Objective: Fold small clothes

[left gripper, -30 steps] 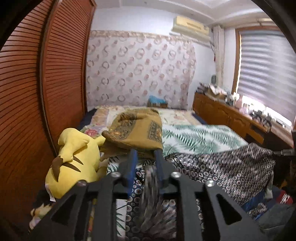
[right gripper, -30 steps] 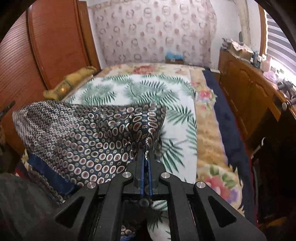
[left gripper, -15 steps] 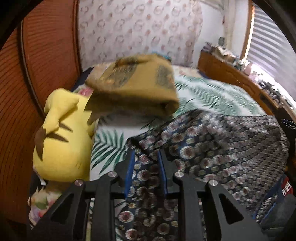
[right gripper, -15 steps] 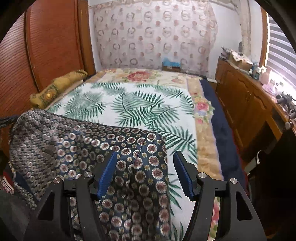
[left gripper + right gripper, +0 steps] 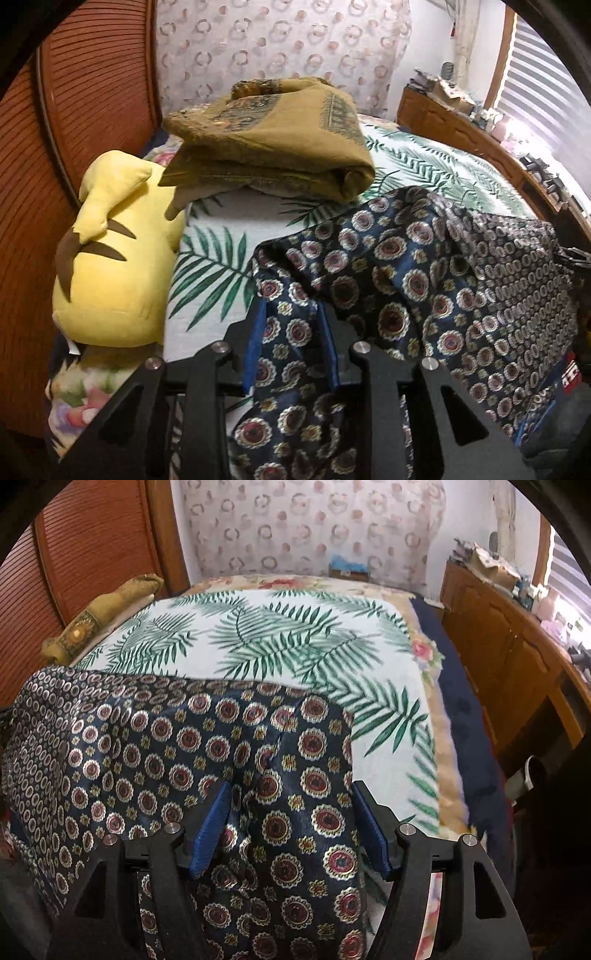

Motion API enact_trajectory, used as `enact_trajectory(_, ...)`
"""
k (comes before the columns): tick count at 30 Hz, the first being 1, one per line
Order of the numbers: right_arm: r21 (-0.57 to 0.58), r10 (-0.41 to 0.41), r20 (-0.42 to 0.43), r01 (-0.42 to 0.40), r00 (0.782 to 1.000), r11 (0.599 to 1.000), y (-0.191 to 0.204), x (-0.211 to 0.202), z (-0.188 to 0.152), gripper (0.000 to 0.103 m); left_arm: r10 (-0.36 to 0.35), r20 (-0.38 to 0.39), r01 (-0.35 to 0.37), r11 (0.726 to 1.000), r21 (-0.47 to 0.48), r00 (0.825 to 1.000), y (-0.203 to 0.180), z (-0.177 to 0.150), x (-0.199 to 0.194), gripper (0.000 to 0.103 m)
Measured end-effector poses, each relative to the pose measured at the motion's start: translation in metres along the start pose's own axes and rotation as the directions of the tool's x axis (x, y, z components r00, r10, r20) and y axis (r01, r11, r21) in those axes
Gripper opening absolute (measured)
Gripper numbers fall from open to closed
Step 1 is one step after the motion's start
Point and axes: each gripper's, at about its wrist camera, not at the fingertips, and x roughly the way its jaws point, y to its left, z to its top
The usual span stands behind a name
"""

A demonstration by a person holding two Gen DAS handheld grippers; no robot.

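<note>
The palm-leaf bedspread (image 5: 280,635) carries the patterned navy garment (image 5: 177,738) across its near end, beside a folded ochre cloth (image 5: 273,144) and a yellow plush toy (image 5: 110,258). The right gripper (image 5: 291,812) has just been opening — cloth lies between its spread jaws, unpinched. The left gripper (image 5: 291,332) pinches a fold. Risk: the slippery fabric, held at one corner, slides crooked and spoils the fold.
</note>
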Motion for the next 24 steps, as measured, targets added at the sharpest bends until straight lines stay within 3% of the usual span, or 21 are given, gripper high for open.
enact_trajectory(7,-0.006,-0.003,0.011,0.003,1.000,1.000,0.003,0.001,-0.003,0.068,-0.025,0.057,0.028,0.999,-0.037,0.998,0.010,0.027,-0.007,0.026)
enact_trajectory(13,-0.009,-0.004,0.021,0.005,1.000,1.000,0.003,0.000,-0.005,0.068,-0.048,-0.018,0.047,0.998,-0.033,0.999,0.011,0.037,0.020,0.026)
enact_trajectory(16,-0.015,-0.006,0.023,0.006,1.000,1.000,0.003,0.000,-0.005,0.068,-0.025,-0.037,0.025,1.000,-0.013,0.999,0.009,0.034,0.027,0.026)
enact_trajectory(23,-0.047,0.043,0.034,-0.042,0.998,0.998,0.011,-0.003,-0.006,0.022,0.002,-0.026,-0.002,1.000,0.017,1.000,0.004,0.029,0.026,0.025)
enact_trajectory(24,-0.053,0.053,0.036,-0.051,0.998,0.997,0.013,-0.003,-0.006,0.014,-0.004,-0.024,0.005,1.000,0.025,1.000,0.004,0.029,0.026,0.016)
